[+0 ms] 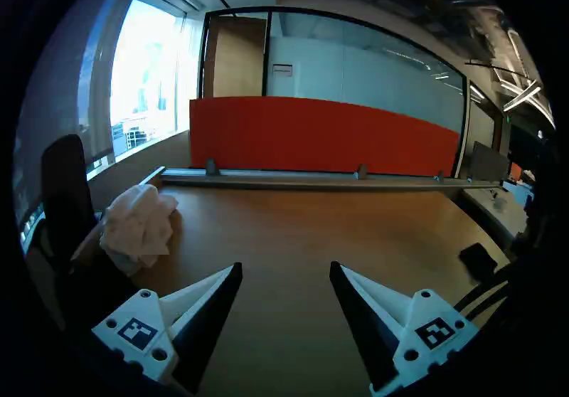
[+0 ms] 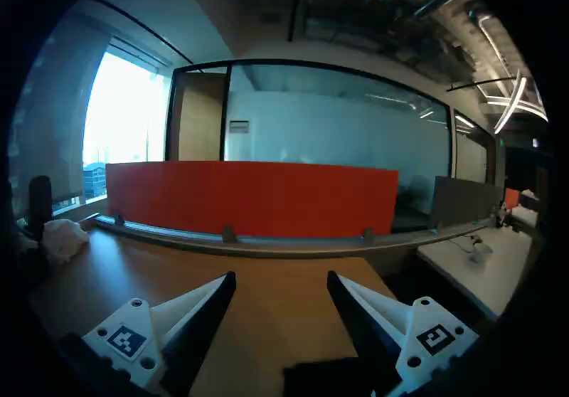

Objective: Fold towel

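A crumpled white towel (image 1: 139, 226) lies in a heap at the left edge of the wooden desk (image 1: 299, 233) in the left gripper view. My left gripper (image 1: 286, 272) is open above the desk, to the right of the towel and apart from it, with nothing between its fingers. In the right gripper view the same towel (image 2: 64, 239) is small and far off at the left. My right gripper (image 2: 281, 283) is open over the desk (image 2: 277, 290) with nothing held.
A red divider panel (image 1: 320, 135) on a metal rail runs along the desk's far edge. A dark chair back (image 1: 64, 191) stands left of the towel. A small black object (image 1: 478, 258) lies at the desk's right. A white neighbouring desk (image 2: 476, 262) sits to the right.
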Demonstrator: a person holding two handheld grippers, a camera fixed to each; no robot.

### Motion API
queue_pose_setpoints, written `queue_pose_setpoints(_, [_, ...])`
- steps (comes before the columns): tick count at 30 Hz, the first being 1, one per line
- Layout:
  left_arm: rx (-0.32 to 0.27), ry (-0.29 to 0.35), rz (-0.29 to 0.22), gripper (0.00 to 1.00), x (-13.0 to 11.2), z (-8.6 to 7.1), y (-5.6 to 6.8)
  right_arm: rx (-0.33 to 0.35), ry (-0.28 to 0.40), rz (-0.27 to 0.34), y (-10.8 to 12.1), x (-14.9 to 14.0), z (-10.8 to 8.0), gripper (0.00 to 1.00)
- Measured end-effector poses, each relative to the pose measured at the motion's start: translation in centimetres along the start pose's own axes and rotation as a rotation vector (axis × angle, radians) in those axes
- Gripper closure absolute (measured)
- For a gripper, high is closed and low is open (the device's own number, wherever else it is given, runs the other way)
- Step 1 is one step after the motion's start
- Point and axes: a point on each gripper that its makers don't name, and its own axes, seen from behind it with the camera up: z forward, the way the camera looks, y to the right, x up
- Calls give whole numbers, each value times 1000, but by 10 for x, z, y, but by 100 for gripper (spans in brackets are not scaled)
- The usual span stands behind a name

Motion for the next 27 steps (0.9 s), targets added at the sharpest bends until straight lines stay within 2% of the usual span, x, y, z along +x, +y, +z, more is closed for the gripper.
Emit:
queue_pose_setpoints(8, [13,95,-3,9,39,14,-16,33,32,11,-43,18,3,1])
queue_pose_setpoints(17, [15,174,-18,9,66,17,-28,58,64,26,-88,32,4,0])
queue_pose_setpoints(27, [12,225,-10,9,80,16,-32,57,83,34,-110,53,-2,1])
